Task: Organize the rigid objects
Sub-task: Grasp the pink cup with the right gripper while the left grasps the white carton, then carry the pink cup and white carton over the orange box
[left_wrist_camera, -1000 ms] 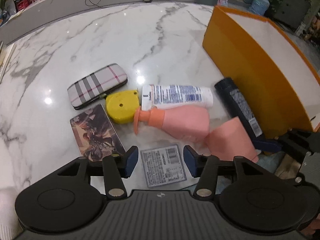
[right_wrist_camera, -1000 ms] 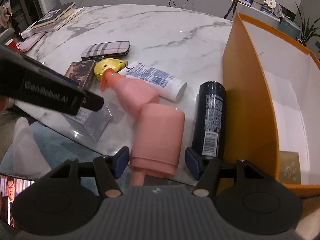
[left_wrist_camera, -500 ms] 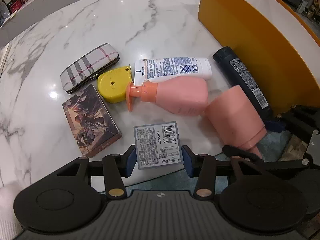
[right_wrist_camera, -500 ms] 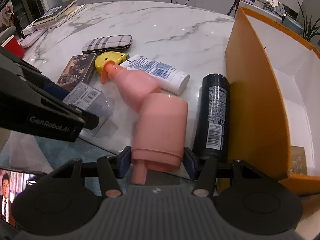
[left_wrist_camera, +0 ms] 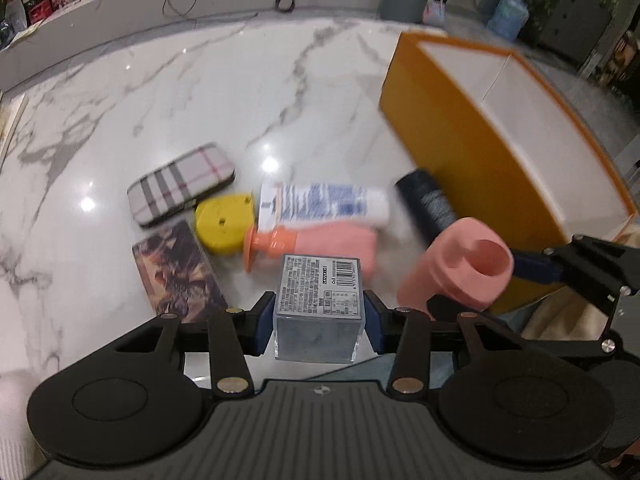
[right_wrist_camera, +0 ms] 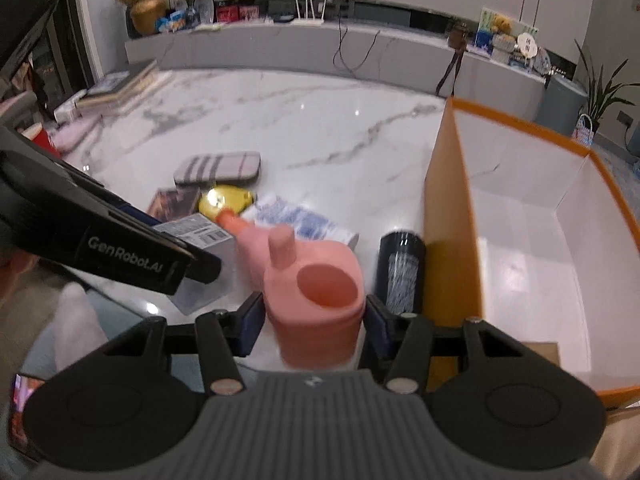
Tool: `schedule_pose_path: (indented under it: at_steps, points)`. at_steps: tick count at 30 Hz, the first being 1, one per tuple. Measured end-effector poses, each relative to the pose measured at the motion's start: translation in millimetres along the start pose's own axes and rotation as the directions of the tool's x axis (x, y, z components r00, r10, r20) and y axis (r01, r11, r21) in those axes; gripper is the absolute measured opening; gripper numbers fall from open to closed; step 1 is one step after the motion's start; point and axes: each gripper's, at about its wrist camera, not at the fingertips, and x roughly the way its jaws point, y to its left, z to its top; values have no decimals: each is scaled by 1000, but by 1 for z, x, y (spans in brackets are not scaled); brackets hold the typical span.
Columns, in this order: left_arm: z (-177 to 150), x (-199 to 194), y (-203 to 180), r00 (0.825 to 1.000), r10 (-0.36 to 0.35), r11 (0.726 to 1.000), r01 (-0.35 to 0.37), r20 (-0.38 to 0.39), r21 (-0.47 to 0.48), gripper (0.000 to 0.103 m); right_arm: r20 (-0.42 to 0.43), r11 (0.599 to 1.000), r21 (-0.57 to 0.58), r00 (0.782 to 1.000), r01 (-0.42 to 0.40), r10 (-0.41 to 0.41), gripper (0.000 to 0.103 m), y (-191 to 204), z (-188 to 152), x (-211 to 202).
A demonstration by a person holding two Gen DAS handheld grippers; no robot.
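Note:
My left gripper (left_wrist_camera: 319, 322) is shut on a clear plastic box (left_wrist_camera: 320, 292) with a printed label, held a little above the marble table (left_wrist_camera: 200, 92). In the right wrist view my right gripper (right_wrist_camera: 315, 320) is shut on a pink plastic container (right_wrist_camera: 316, 304), lifted with its hollow end towards the camera. That container (left_wrist_camera: 460, 268) also shows at the right of the left wrist view. An orange box (right_wrist_camera: 448, 208) with a white inside stands open just right of it.
On the table lie a pink pump bottle (left_wrist_camera: 320, 240), a white tube (left_wrist_camera: 328, 204), a dark can (left_wrist_camera: 428, 204) against the orange box (left_wrist_camera: 472, 160), a yellow tape measure (left_wrist_camera: 224, 224), a plaid case (left_wrist_camera: 180, 188) and a picture card box (left_wrist_camera: 176, 268).
Both grippers closed on their things and rose: the clear box left the table's edge, and the pink container came up off the table and tipped its hollow end towards the camera.

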Motion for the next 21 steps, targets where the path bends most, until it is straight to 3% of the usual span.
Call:
schedule_pose_path:
  at_steps: [13, 21]
  points:
    - [32, -39, -39, 992, -76, 997, 73, 100, 35, 52, 144, 993, 115, 989, 26, -43, 53, -39, 24, -61]
    - [57, -39, -77, 986, -129, 989, 121, 104, 82, 52, 144, 981, 182, 986, 60, -87, 53, -83, 25, -74]
